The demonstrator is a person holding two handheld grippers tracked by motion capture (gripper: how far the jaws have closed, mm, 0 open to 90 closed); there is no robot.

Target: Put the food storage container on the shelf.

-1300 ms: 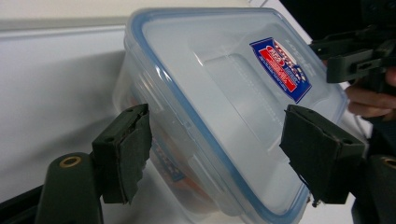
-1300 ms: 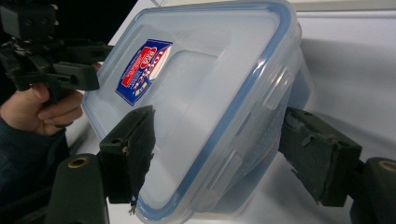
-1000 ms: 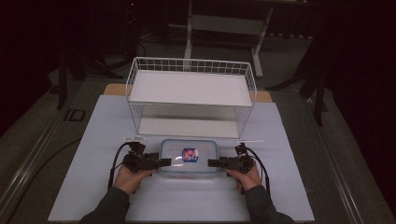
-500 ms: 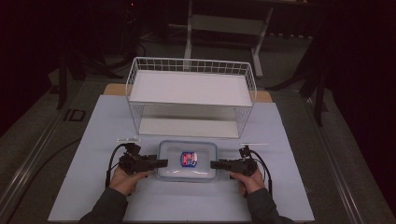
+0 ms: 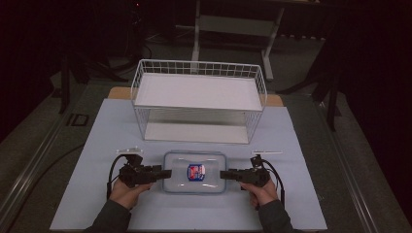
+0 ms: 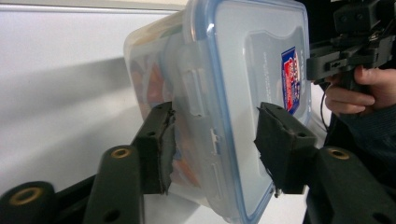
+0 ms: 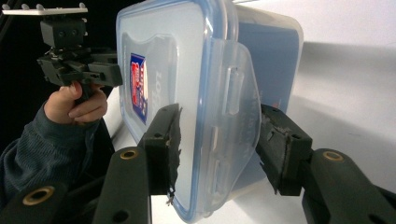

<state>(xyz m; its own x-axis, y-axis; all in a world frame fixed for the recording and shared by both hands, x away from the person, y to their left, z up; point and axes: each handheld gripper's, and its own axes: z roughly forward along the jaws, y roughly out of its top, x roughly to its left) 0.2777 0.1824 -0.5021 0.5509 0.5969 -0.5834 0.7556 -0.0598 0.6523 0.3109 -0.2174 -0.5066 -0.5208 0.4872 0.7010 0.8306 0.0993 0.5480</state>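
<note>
two hand-held grippers flank the lidded container (image 5: 195, 172) near the desk's (image 5: 97, 141) front edge. right hand-held gripper (image 7: 217, 140) clamps its end latch; left hand-held gripper (image 6: 212, 140), jaws just closing, seemingly not yet pressing. rigid, slick plastic, probably moderately heavy; grip the latches.

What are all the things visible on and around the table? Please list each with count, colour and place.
food container: one, clear with blue-rimmed lid and red-blue label, near edge of the mat, between the grippers
wire basket shelf: one, white, far half of the mat
mat: one, pale blue, covering the table
metal frame: one, grey, on the floor behind the table
left gripper: one, black, jaws just closing around the container's left end
right gripper: one, black, jaws shut on the container's right end
hands: two, holding the grippers
</note>
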